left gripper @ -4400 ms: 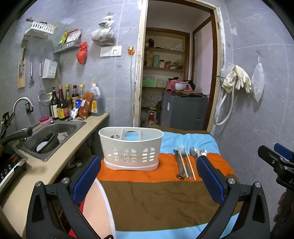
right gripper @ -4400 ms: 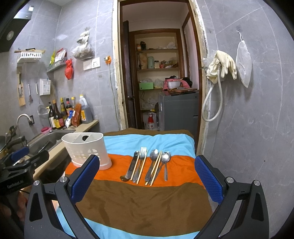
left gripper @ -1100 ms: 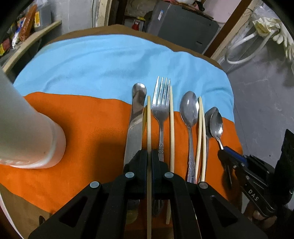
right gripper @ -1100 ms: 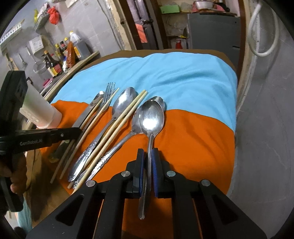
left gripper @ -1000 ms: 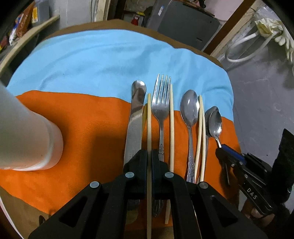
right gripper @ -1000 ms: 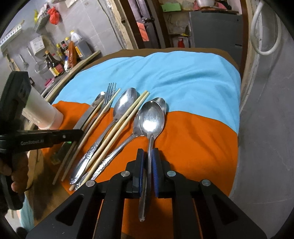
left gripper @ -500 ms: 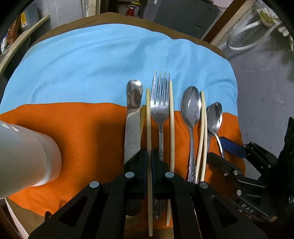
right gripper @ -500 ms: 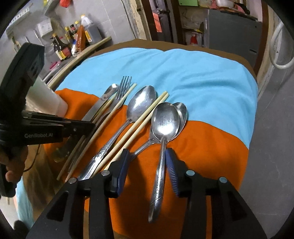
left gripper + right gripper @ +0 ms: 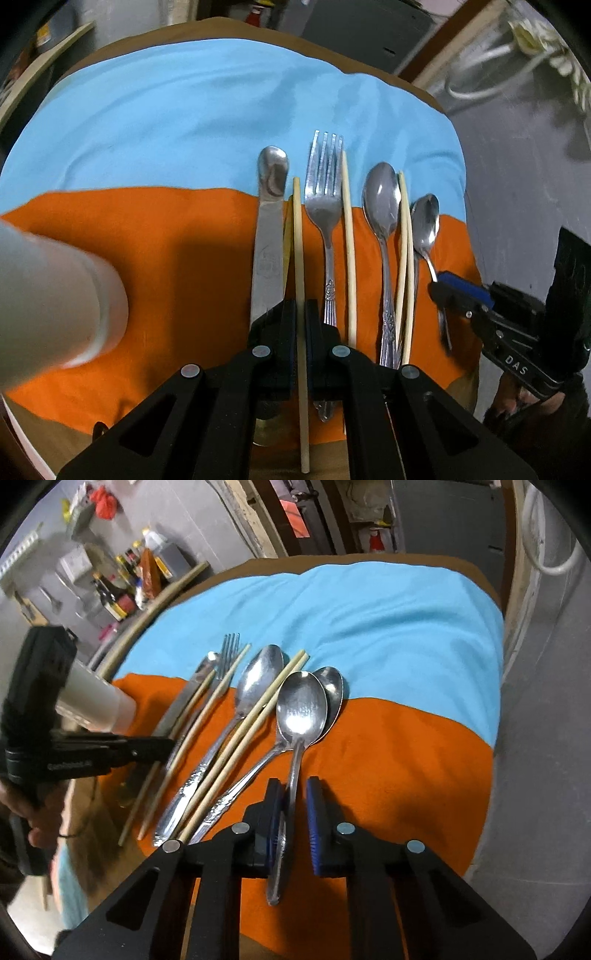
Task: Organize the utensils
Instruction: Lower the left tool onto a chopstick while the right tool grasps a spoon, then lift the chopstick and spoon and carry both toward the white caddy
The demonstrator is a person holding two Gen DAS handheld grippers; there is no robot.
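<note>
Utensils lie in a row on a striped cloth (image 9: 166, 122). My left gripper (image 9: 300, 306) is shut on a wooden chopstick (image 9: 298, 240), between the knife (image 9: 267, 236) and the fork (image 9: 327, 210). My right gripper (image 9: 293, 790) is partly open, its blue pads astride the handle of a small spoon (image 9: 300, 709); the left pad (image 9: 275, 819) looks to touch the handle. A larger spoon (image 9: 258, 679), a chopstick pair (image 9: 255, 720) and another spoon (image 9: 331, 690) lie beside it. The white utensil basket (image 9: 48, 295) stands at the left.
The cloth's right edge (image 9: 495, 709) drops off beside a grey tiled wall. Bottles (image 9: 118, 598) stand on a counter at the far left. A doorway and a grey appliance (image 9: 354, 22) lie beyond the table. My right gripper shows at the right of the left wrist view (image 9: 458, 295).
About a second ago my right gripper was shut on the small spoon; it has since opened, then narrowed again around the handle. My left gripper stays shut on the chopstick and has lifted slightly.
</note>
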